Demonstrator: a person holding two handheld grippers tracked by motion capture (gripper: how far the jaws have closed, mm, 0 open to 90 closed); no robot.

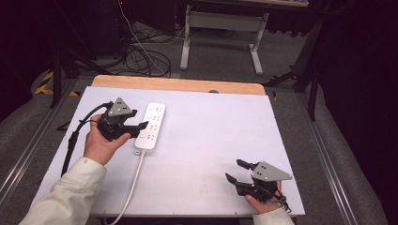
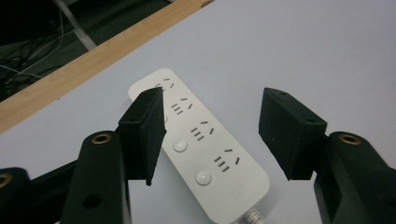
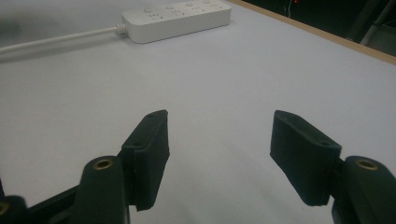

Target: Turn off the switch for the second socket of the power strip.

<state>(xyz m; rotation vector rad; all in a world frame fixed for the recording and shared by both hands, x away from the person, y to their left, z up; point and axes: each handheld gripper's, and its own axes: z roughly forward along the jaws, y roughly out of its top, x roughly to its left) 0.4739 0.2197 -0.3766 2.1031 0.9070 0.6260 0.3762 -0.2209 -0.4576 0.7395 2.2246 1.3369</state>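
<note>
So you've got a big pale table (image 1: 202,154) with a wood strip along the far edge, and on its left half sits a white power strip (image 1: 150,127), lying flat with its sockets up and running roughly front to back. Its white cord (image 1: 133,183) trails off the near edge toward you. That strip looks like rigid, smooth plastic, light-ish but slick, so I'd guess grabbing across the narrow width mid-body is your best bet; the cord will drag and tug a bit if you lift. Your left gripper (image 1: 137,129) sits right at the strip's left side, jaws spread wide with nothing between them, looking down over the sockets and buttons, your hand wrapped around the handle with the forearm coming in at an angle. Your right gripper (image 1: 237,170) rests low near the front right corner, well apart from the strip, jaws also wide and holding nothing.
</note>
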